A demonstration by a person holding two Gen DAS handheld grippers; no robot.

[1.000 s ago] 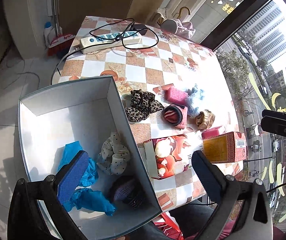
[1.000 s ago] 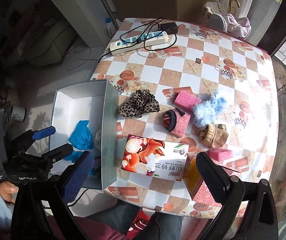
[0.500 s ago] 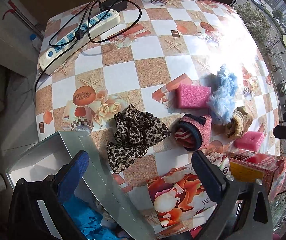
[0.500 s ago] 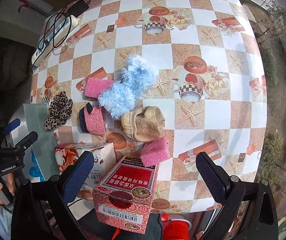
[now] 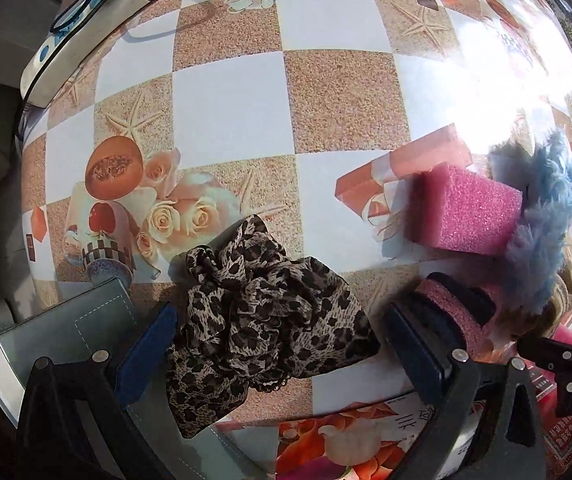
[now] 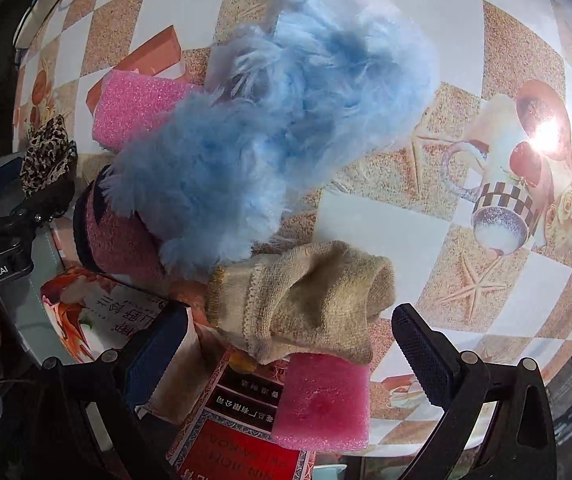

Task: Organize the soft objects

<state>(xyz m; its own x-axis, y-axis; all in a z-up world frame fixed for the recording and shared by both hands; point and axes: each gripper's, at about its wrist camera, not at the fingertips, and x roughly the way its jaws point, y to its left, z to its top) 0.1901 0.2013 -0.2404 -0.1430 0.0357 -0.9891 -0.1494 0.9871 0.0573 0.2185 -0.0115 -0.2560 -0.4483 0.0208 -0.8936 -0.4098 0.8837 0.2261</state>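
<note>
- Leopard scrunchie (image 5: 262, 320) lies crumpled on the surface (image 5: 230, 112), right between the blue pads of the left tongs (image 5: 282, 348); tongs spread wide, the left pad looks to be at the fabric edge, contact not certain.
- Right tongs (image 6: 286, 344) also spread wide, holding nothing; beige knit sock (image 6: 302, 300) and a pink foam block (image 6: 322, 404) sit between the pads, the block resting on a red printed box (image 6: 242, 440).
- Sock: ribbed knit, bunched, its lower edge overlaps the foam block.
- Fluffy blue piece (image 6: 270, 120): long shaggy pile, elongated, draped over a pink terry roll with a dark rim (image 6: 114, 236) and against a second pink foam block (image 6: 138, 108).
- Grey box wall (image 5: 70, 332) just left of the scrunchie, stitched seam visible.
- Floral tissue box (image 5: 350, 440) at the near edge, below the scrunchie.
- Surface: glossy checked oilcloth, tan and white squares with starfish, cups, roses; strong glare on the right.
- White power strip (image 5: 86, 36) with a black cable at the far left edge.
</note>
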